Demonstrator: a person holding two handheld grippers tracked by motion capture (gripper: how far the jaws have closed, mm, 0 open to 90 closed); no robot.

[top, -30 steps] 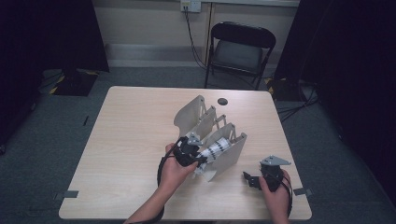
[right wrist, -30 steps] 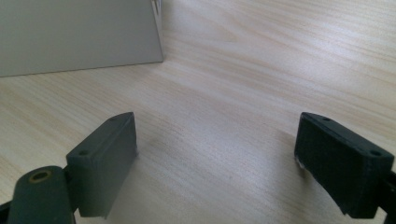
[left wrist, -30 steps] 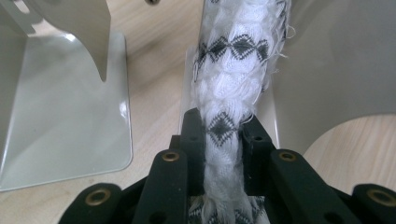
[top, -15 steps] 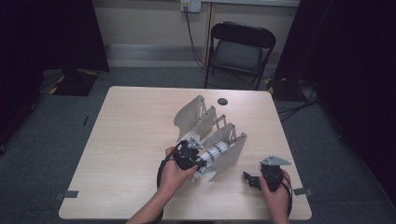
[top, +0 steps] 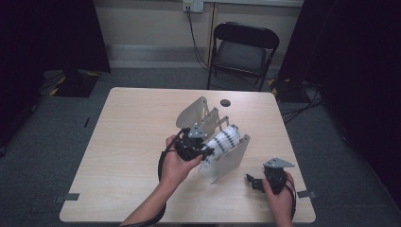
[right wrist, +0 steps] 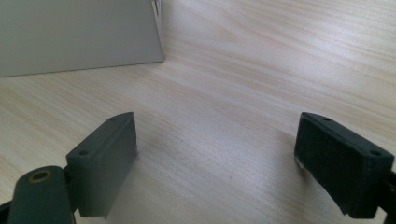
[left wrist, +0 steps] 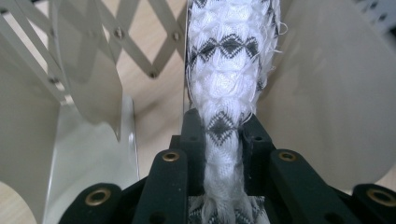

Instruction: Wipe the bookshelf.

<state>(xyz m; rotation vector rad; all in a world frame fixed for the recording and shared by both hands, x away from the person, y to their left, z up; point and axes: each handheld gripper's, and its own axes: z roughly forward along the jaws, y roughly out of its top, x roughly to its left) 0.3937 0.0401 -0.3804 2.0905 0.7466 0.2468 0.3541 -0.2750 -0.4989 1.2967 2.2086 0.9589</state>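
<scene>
Dark curtains close off both sides of the room, a pale wall with a socket runs along the back, and a black folding chair (top: 246, 49) stands on the grey carpet beyond my worktop (top: 127, 137), a pale wood-grain top. Ahead of my left tongs (top: 204, 152) stands the largest thing on it, a grey metal expanding rack (top: 226, 158) made of upright plates joined by a riveted scissor lattice; in the left gripper view its plates rise on either side of my jaws and the lattice (left wrist: 135, 44) crosses behind them. My left tongs are clamped tight on a rolled white knit cloth with black zigzag bands (left wrist: 229, 70); the cloth is squeezed narrow between the jaws and swells wider just past them, and it sits down in the rack's slot between two plates, nearest plate to the right of my jaws. My right tongs (top: 254, 182) rest well off to the right of the rack near the worktop's near edge, gripped in my right hand (top: 279, 196); their jaws stand wide apart with nothing between them but bare wood, and the corner of a grey plate (right wrist: 79, 35) shows ahead and to their left. Far beyond the rack, a small black disc (top: 225, 102) lies near the worktop's far edge.
</scene>
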